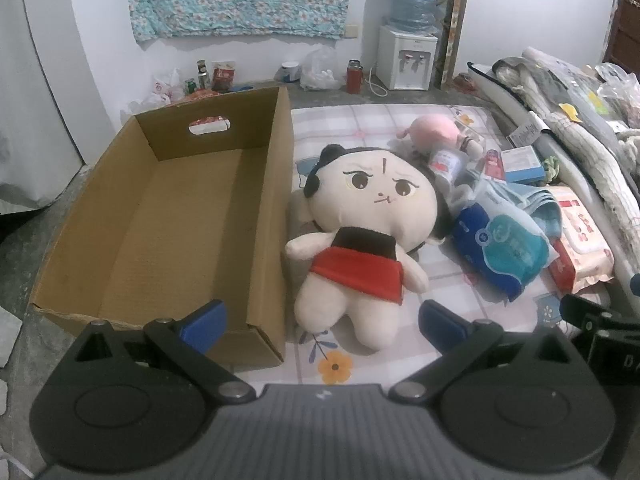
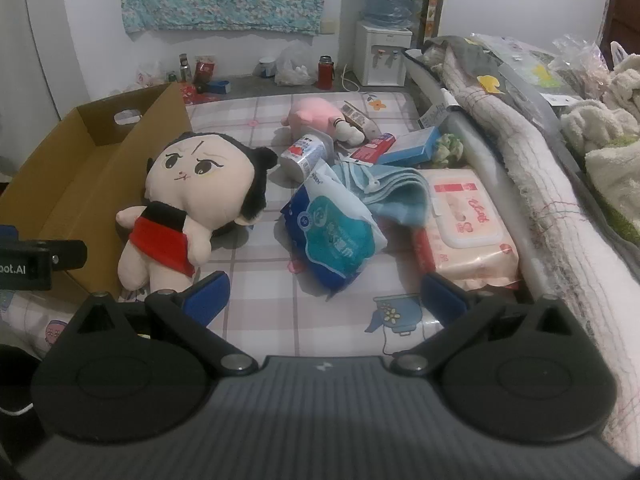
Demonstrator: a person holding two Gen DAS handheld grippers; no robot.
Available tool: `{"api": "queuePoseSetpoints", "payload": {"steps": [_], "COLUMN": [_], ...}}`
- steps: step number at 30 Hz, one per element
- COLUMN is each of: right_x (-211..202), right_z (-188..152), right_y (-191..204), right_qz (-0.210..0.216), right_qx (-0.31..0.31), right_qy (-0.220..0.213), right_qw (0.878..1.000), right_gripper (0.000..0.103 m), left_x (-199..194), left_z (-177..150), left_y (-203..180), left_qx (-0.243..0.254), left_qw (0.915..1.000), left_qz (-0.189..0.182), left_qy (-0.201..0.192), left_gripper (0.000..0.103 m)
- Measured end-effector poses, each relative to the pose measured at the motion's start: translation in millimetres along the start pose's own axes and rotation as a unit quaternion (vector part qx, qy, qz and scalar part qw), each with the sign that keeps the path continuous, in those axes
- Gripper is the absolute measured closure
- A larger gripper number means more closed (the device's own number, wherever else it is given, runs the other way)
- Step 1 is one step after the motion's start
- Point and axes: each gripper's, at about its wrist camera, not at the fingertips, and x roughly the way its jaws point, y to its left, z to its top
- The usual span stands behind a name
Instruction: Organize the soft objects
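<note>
Both of your grippers hover above the patterned mat (image 2: 320, 332), tilted downward toward the objects, with nothing between their blue pads.

Left gripper (image 1: 322, 322): your jaws stand fully spread and empty. The left pad (image 1: 204, 326) hangs over the near right corner of the cardboard box (image 1: 168, 216); the right pad hangs over the mat just beside the doll's feet. The gripper straddles the box's right wall and the lower body of the plush doll (image 1: 360, 236), touching neither.

Right gripper (image 2: 324, 300): your jaws are likewise spread wide and released. The left pad (image 2: 208, 294) sits near the doll's legs; the right pad sits just in front of the pink wet-wipes pack (image 2: 468, 232).

Task objects: the plush doll, with a black-haired head and a red and black outfit, lies on its back on the mat, just beside the outer right wall of the box. A blue tissue pack (image 2: 336, 236) lies to the doll's right, with a folded light-blue towel (image 2: 396, 192) resting against its far side. A pink plush toy (image 2: 316, 116) lies farther back on the mat, near a small white bottle (image 2: 304, 156), a red tube and a blue carton (image 2: 408, 146).

The box is open-topped with a handle cutout in its far wall. Piled bedding (image 2: 540, 152) borders the mat on the right. A water dispenser (image 2: 380, 52) stands against the back wall.
</note>
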Motion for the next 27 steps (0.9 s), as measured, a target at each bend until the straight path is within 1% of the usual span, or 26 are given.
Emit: {"api": "queuePoseSetpoints", "payload": {"steps": [27], "right_x": [-0.3], "right_z": [1.7], "right_y": [-1.9], "right_qz": [-0.004], "right_qx": [0.002], "right_qy": [0.004], "right_qw": [1.0], "right_gripper": [0.001], "left_x": [2.9], "left_z": [-0.9], "left_y": [2.4], "left_qx": [-0.003], "left_qw": [1.0], "left_qz": [-0.003], "left_qy": [-0.001], "left_gripper": [0.0]}}
